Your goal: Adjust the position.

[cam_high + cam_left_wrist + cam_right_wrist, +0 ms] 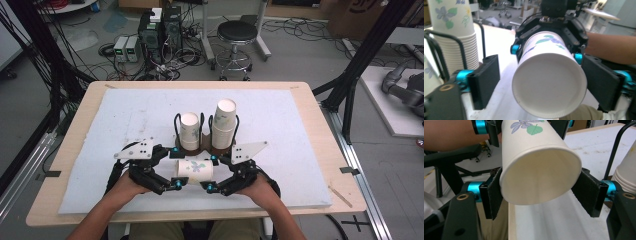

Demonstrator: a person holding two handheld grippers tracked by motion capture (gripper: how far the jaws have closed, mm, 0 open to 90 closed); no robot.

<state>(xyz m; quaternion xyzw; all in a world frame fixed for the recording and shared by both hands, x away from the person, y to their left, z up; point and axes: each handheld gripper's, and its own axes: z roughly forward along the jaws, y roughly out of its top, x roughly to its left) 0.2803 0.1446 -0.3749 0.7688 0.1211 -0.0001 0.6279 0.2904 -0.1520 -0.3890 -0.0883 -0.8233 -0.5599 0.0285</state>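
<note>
Two claws meet at lower centre of the high view, a flowered paper cup (pixel 195 170) lying sideways between them, long axis left to right. The right claw (pixel 214 173) clamps its open rim. The left claw (pixel 176 167) brackets its closed base, jaws spread, contact unclear. Both hands sit low over the white surface (pixel 125 120), below the cup holder (pixel 206 131).

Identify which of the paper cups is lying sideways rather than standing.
The single white flower-printed paper cup held sideways between the two grippers, nearest the person. The left stack of paper cups and taller right stack stand upright in the black wire holder behind it.
</note>
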